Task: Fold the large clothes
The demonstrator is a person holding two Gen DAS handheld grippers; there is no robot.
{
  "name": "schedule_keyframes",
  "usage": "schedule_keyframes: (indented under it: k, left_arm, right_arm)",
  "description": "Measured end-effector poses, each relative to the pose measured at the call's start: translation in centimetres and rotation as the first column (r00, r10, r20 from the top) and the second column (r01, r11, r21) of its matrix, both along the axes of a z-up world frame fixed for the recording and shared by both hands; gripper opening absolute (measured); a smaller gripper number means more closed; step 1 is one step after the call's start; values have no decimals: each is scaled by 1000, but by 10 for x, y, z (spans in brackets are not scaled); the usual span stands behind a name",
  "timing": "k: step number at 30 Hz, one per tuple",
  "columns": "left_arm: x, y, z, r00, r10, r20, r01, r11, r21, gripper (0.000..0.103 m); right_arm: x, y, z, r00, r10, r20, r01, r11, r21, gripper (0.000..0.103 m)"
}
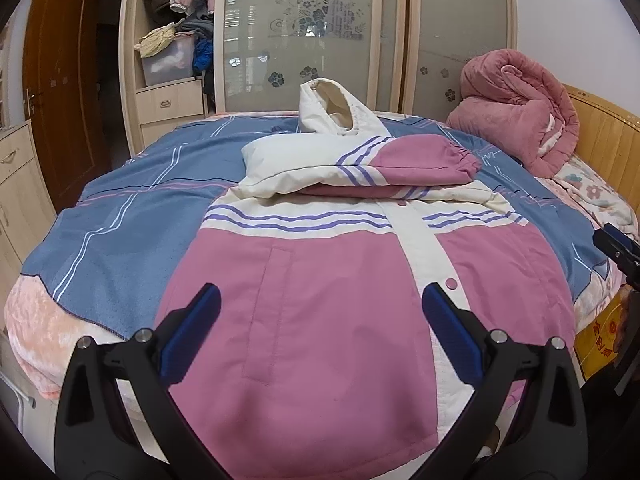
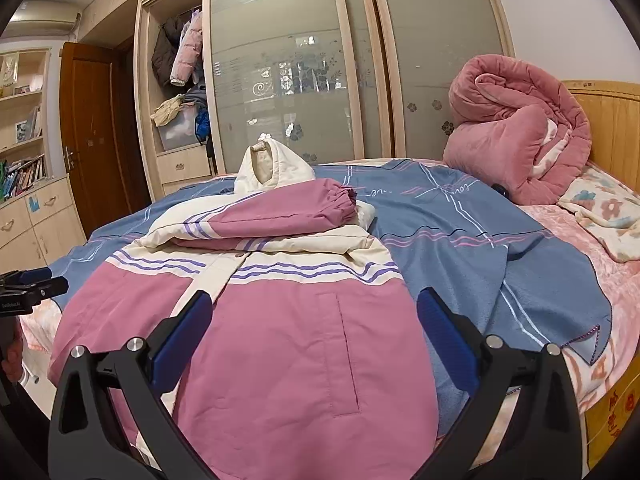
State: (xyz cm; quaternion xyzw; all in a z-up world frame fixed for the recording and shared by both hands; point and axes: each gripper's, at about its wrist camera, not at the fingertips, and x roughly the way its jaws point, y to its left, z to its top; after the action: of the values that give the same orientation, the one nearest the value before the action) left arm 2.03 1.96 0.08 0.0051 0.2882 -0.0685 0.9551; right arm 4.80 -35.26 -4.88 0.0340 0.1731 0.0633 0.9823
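A pink and cream hooded jacket (image 1: 320, 300) (image 2: 280, 340) lies front up on the bed, snaps closed. Both sleeves (image 1: 400, 160) (image 2: 280, 216) are folded across its chest, and the cream hood (image 1: 336, 110) (image 2: 272, 168) stands up at the far end. My left gripper (image 1: 320, 320) hovers open over the jacket's lower left half, nothing between its blue pads. My right gripper (image 2: 316, 324) hovers open over the lower right half near the pocket slit, also empty. Each gripper shows at the edge of the other view: the right gripper (image 1: 618, 246), the left gripper (image 2: 28, 286).
A blue striped blanket (image 1: 120, 208) (image 2: 480, 248) covers the bed under the jacket. A rolled pink quilt (image 1: 520, 116) (image 2: 516, 128) sits at the wooden headboard (image 2: 608, 120). A wardrobe (image 1: 304, 32) with glass doors stands behind; drawers (image 1: 16, 184) and a door (image 2: 92, 128) are at left.
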Motion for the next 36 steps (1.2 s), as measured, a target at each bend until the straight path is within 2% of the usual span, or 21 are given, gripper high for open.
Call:
schedule_keyframes:
  k: [10, 21, 27, 34, 36]
  left_arm:
    - [1, 1, -2, 1000, 2, -2, -2, 1000, 17, 101]
    - [3, 2, 3, 1000, 0, 13, 0, 1000, 0, 101]
    - [11, 5, 4, 1000, 15, 6, -15, 1000, -22, 101]
    - [42, 9, -3, 997, 69, -40, -72, 993, -91, 101]
    - [49, 6, -3, 996, 77, -43, -81, 993, -90, 101]
  right_arm:
    - [3, 6, -1, 1000, 3, -10, -3, 1000, -7, 102]
    - [10, 17, -4, 1000, 16, -26, -16, 1000, -25, 102]
    - [14, 19, -5, 1000, 13, -27, -14, 1000, -17, 102]
    - [29, 31, -11, 999, 4, -50, -6, 999, -35, 102]
    - [35, 37, -12, 999, -2, -53, 0, 999, -38, 102]
